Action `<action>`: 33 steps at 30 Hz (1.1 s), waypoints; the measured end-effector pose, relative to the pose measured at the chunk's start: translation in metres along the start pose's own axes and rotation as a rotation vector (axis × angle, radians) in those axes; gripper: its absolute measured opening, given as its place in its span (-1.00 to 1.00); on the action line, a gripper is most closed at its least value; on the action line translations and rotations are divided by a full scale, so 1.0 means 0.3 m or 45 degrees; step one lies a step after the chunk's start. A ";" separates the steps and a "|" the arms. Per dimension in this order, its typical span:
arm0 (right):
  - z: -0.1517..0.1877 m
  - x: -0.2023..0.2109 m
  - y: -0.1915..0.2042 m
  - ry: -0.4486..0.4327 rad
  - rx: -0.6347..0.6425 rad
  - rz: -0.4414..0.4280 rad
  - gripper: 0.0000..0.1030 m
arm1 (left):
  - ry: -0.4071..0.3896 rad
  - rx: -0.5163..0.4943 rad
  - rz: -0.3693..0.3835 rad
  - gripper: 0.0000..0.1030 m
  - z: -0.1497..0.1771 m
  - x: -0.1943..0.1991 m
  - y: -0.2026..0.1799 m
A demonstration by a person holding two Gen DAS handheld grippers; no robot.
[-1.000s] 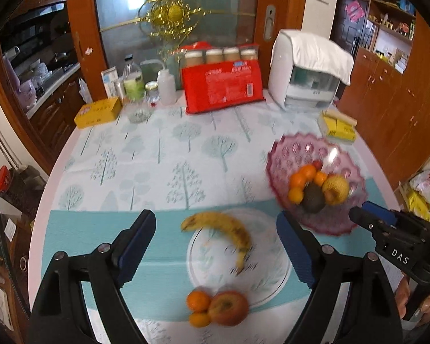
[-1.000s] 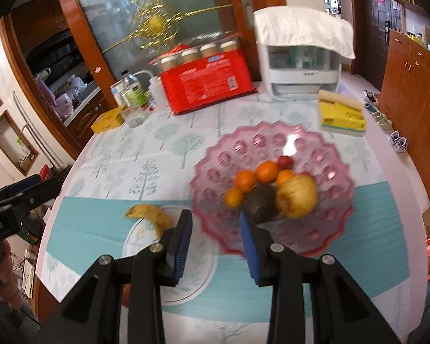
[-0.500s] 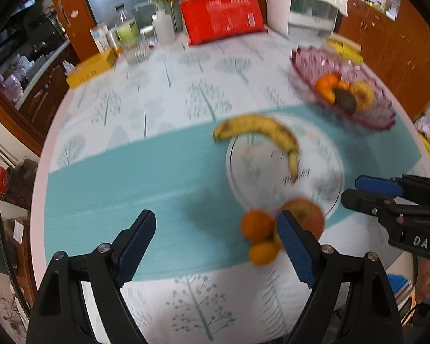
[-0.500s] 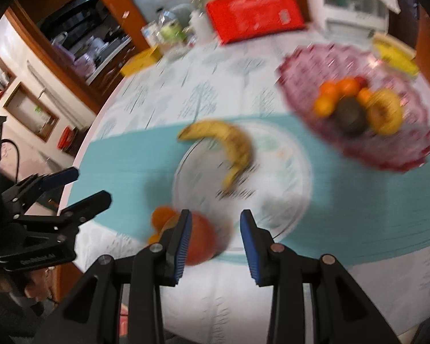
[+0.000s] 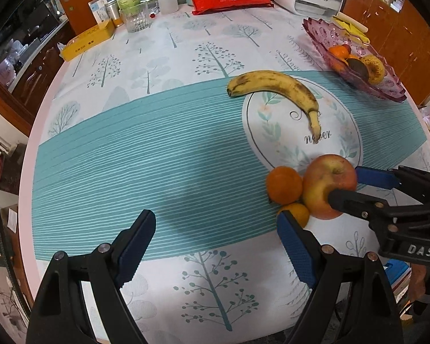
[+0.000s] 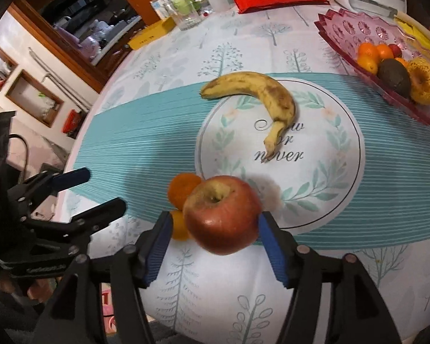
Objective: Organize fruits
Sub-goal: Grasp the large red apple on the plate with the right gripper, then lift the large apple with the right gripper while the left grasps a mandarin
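Desk (image 5: 186, 46): round, in a tree-print cloth with a teal striped band; the near edge curves just under both your grippers.

Pink glass bowl (image 6: 347, 25): far right of your right gripper (image 6: 212, 229), holding fruit.

Banana (image 6: 261, 91): ahead of it, across the printed circle's rim.

Apple (image 6: 223, 215): between the right jaws, which have just been opening and stand half apart, flanking it; contact unclear.

Two oranges (image 5: 283, 185): touching the apple's left.

Left gripper (image 5: 215, 229): wide apart, empty, over bare teal cloth.
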State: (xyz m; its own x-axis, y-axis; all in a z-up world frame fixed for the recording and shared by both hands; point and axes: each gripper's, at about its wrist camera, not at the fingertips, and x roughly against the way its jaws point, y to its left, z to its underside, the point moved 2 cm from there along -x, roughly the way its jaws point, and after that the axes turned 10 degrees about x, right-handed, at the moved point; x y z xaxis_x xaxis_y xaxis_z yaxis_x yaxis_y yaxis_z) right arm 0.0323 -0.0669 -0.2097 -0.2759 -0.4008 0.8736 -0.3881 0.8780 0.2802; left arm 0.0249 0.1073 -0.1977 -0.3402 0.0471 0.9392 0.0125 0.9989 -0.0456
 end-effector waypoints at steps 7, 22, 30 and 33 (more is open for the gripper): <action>-0.010 -0.062 -0.008 0.026 -0.010 0.022 0.35 | 0.015 0.031 0.019 0.66 -0.008 -0.020 0.016; 0.030 -0.057 -0.081 0.052 -0.050 0.051 0.35 | 0.063 -0.018 0.103 0.66 -0.035 -0.079 -0.101; 0.077 0.005 -0.215 0.037 -0.165 0.112 0.35 | 0.124 -0.051 0.116 0.66 -0.044 -0.154 -0.191; 0.086 0.018 -0.240 0.033 -0.179 0.127 0.35 | 0.154 -0.043 0.126 0.57 -0.046 -0.182 -0.212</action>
State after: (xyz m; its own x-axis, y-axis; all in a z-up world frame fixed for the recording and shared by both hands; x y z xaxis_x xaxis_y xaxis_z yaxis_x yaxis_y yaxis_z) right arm 0.0361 -0.1390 -0.2355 -0.2836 -0.3046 0.9093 -0.2325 0.9418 0.2429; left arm 0.0557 0.0412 -0.2415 -0.2204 0.1434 0.9648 0.0725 0.9888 -0.1304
